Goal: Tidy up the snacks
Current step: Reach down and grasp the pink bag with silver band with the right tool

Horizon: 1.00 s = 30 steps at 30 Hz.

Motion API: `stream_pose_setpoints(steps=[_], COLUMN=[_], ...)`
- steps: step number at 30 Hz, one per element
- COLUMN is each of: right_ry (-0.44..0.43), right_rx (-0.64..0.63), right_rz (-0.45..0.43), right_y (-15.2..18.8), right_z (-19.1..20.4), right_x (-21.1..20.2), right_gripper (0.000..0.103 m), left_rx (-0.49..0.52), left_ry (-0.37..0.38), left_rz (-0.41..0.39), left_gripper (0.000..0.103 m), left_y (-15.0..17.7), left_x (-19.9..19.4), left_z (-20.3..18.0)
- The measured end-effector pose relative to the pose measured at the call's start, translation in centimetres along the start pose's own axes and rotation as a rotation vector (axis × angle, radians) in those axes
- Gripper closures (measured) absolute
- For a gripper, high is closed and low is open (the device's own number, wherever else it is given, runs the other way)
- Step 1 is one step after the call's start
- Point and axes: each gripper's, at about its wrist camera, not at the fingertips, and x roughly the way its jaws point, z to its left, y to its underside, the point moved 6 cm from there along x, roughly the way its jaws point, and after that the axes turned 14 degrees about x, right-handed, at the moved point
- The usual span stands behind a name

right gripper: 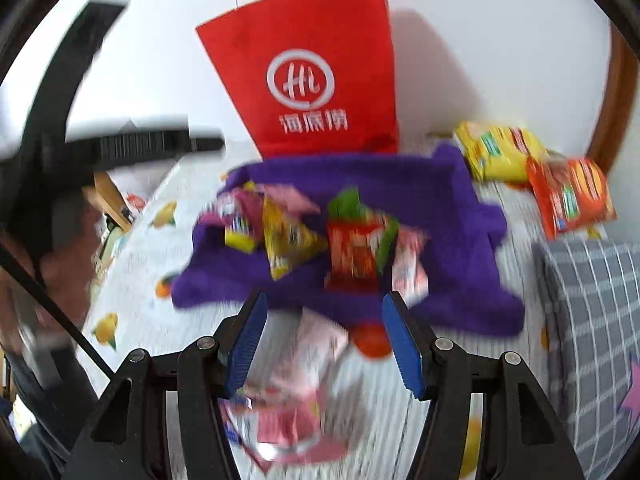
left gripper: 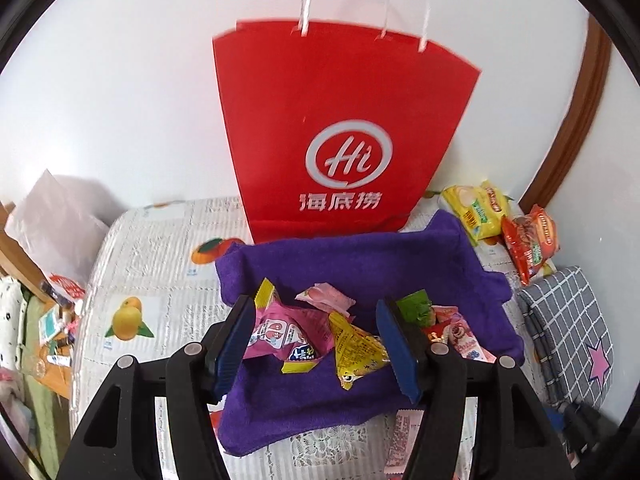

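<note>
Bag (left gripper: 344, 120): matt red paper, white cord handles. Towel (left gripper: 360, 264): purple, fluffy cloth. Snack packets (left gripper: 360, 344): glossy, crinkled plastic. Tablecloth (left gripper: 160, 280): lace-patterned, printed with fruit.

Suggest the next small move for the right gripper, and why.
Probably lower the right gripper onto the pink packet lying on the tablecloth just short of the purple towel. The jaws stand open with nothing gripped, and that packet sits apart from the snack pile on the towel.
</note>
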Motion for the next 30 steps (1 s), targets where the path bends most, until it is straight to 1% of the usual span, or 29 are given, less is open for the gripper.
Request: stream_pose_setpoints(steps=[2,3,4,5,6,7,8,11,14,16,17,19,23,25,26,27,30], right_ry=[-0.020,-0.033,-0.047,-0.065,-0.077,-0.081,-0.082,-0.089,-0.047,0.011,0.026,0.015,0.029,0.027,0.021,0.019,0.020], right_rx=[0.011,0.020,0.026,0.032,0.029,0.014,-0.001,-0.057,-0.085,-0.093,-0.091,-0.077,-0.051,-0.045,-0.049,-0.054,-0.029], right_rz=[0.020,0.029,0.037,0.046,0.056,0.058,0.055,0.041,0.023,0.025,0.019,0.013,0.033,0.067,0.076,0.072,0.047], right_y=[1.9,2.6,3.2,3.8,4.8,5.5,6.1,7.8,8.8,9.3,9.4,9.6,9.7,9.9,10.1,10.1,10.0], right_z=[-0.4,-0.4,-0.4,-0.3,-0.1,0.2,0.5,1.6,2.0,1.7,1.5,1.3,0.9,0.9,1.0,0.9,0.3], right_x=[-0.3,-0.6,-0.7,-0.9,-1.1,-1.2,-1.3,-1.3,-0.6,0.1,0.3,0.8,2.4,3.3,3.4,3.4,2.6], right_gripper=[0.043,0.043,0.043,0.038,0.030,0.027,0.024,0.023,0.019,0.019,0.019,0.019,0.019,0.020,0.028,0.041,0.043], left_rx=[0.001,-0.003,-0.007,-0.005,0.002,0.007,0.005,0.004,-0.009,-0.017,-0.016,-0.019,-0.017,-0.025,-0.029,-0.031,-0.035], left_ry=[0.006,0.008,0.010,0.014,0.019,0.028,0.034,0.024,0.019,0.021,0.021,0.035,0.010,0.029,0.042,0.054,0.069], left_rz=[-0.018,-0.027,-0.036,-0.041,-0.039,-0.034,-0.033,-0.030,-0.004,0.017,0.028,0.048,0.056,0.060,0.062,0.065,0.087], left_gripper=[0.041,0.036,0.033,0.032,0.031,0.031,0.031,0.028,0.028,0.028,0.028,0.028,0.028,0.028,0.028,0.028,0.028], left_y=[0.0,0.1,0.3,0.5,0.8,1.2,1.7,3.6,6.3,8.3,9.2,10.8,12.8,13.7,14.1,14.5,15.7], left_x=[-1.1,-1.7,-2.2,-2.6,-2.9,-3.3,-3.7,-4.5,-4.8,-5.0,-5.1,-5.3,-5.5,-5.3,-5.2,-5.0,-4.1], left_z=[-0.1,-0.2,-0.2,-0.4,-0.7,-0.9,-1.1,-1.1,-0.6,-0.2,0.0,0.3,0.9,1.0,0.9,0.8,0.3])
